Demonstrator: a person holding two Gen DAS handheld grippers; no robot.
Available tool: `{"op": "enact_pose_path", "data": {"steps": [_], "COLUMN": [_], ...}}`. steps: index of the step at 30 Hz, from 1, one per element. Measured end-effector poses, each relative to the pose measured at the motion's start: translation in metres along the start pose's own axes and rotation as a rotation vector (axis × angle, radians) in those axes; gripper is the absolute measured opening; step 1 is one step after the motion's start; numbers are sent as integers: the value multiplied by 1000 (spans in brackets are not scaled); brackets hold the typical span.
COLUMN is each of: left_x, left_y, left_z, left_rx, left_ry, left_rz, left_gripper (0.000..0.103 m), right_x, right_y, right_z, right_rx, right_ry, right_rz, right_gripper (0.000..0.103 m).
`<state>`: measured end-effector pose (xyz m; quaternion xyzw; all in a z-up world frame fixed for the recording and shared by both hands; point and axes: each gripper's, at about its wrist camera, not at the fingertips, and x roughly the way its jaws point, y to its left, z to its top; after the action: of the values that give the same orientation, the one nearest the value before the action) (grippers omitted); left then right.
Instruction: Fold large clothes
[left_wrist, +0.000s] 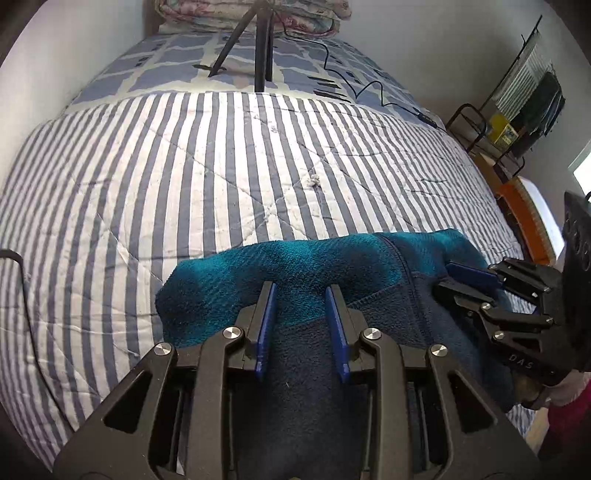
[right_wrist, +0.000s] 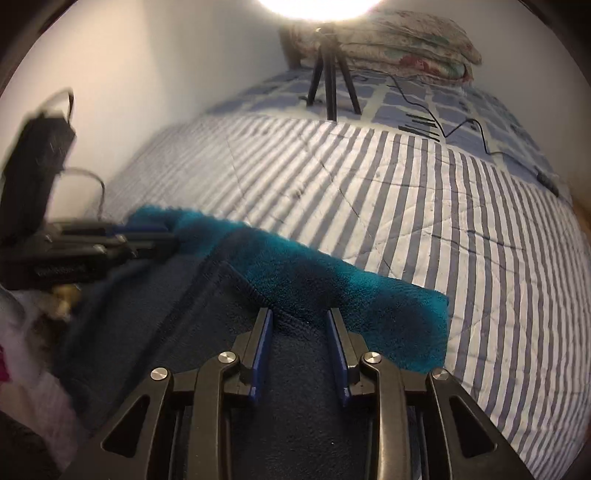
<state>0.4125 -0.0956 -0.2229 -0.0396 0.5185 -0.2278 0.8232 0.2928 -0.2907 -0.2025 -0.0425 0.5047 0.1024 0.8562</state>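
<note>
Fleece, teal on one face and navy on the other: that's the big garment (left_wrist: 295, 273) we're folding, and it lies at the near edge of the bed, draped over both tools. Its long axis runs side to side across our view, a teal band along the far edge with the navy part hanging back toward us. The left hand-held gripper (left_wrist: 301, 291) has its blue pads part-closed with fleece bunched between them, so we'd say it's pinching the cloth near the left end. The right hand-held gripper (right_wrist: 300, 317) looks the same, jaws narrowed on the seam where navy meets teal. Neither hand is nearer; they sit side by side along the one edge. The striped quilt (left_wrist: 184, 166) stretches away ahead, so the fold probably gets laid forward onto it. Further back, a tripod (left_wrist: 263, 44) stands by the pillows (right_wrist: 406, 44).
</note>
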Motion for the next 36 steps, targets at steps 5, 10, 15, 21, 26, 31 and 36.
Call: {"op": "enact_pose_path", "data": {"steps": [5, 10, 15, 21, 26, 31, 36], "left_x": [-56, -93, -89, -69, -94, -120, -111], "left_y": [-4, 11, 24, 37, 56, 97, 129], "left_z": [-5, -52, -96, -134, -141, -139, -121], "left_rx": [49, 48, 23, -1, -44, -245, -439], "left_ry": [-55, -33, 25, 73, 65, 6, 6], "left_rz": [-10, -55, -75, -77, -110, -228, -391], "left_gripper": [30, 30, 30, 30, 32, 69, 76], "right_x": [-56, -106, -107, -82, -98, -128, -134], "right_y": [-8, -7, -9, -16, -16, -47, -84], "right_z": [-1, -48, -95, -142, -148, -141, -133], "right_rx": [31, 4, 13, 48, -5, 80, 270], "right_ry": [-36, -41, 27, 122, 141, 7, -150], "right_rz": [59, 110, 130, 130, 133, 174, 232], "right_gripper": [28, 28, 28, 28, 28, 56, 95]}}
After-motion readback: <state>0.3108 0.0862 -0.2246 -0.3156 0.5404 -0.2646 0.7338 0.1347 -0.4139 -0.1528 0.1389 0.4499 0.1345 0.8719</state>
